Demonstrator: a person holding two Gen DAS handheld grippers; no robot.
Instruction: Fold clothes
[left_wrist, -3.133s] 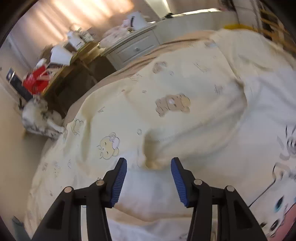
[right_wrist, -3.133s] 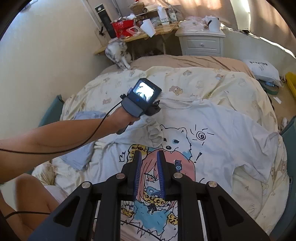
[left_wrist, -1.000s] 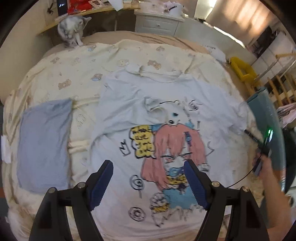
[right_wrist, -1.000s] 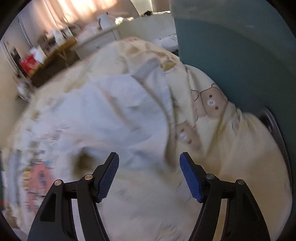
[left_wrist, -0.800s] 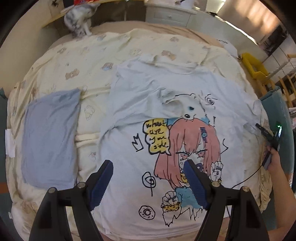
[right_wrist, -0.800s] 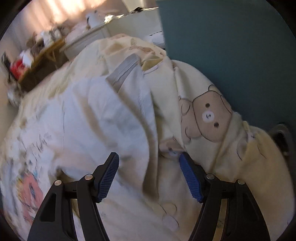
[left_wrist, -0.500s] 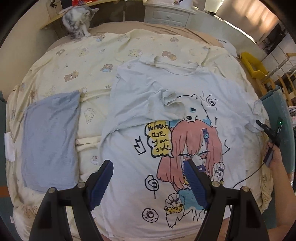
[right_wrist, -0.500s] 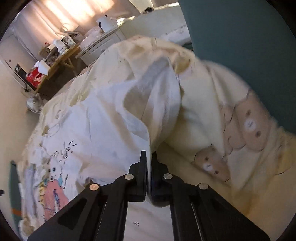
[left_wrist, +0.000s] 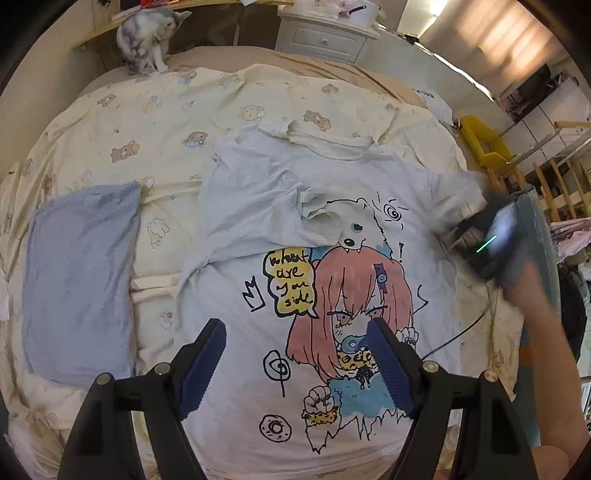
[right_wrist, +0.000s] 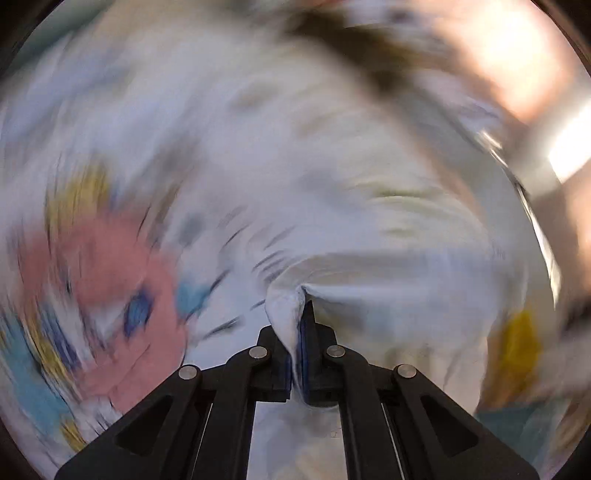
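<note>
A white T-shirt (left_wrist: 266, 192) with a pink-haired cartoon print lies spread face up on the bed; its left sleeve is folded in over the chest. My left gripper (left_wrist: 295, 354) hovers open above the shirt's lower print, nothing between its blue pads. At the right edge my right gripper (left_wrist: 456, 229), blurred, holds the shirt's right sleeve. In the right wrist view, the right gripper (right_wrist: 300, 332) is shut on a pinch of the white T-shirt (right_wrist: 369, 280), with the print smeared by motion to the left.
A folded blue cloth (left_wrist: 77, 280) lies on the left of the cream bear-print duvet (left_wrist: 122, 122). A grey cat (left_wrist: 147, 37) sits at the bed's far edge. A white nightstand (left_wrist: 321, 37) stands behind; a teal board (left_wrist: 543, 251) and a yellow chair (left_wrist: 484, 144) flank the right.
The right gripper shut on the shirt's right sleeve and now swings it inward over the shirt. The left gripper stays open, nearly still above the print.
</note>
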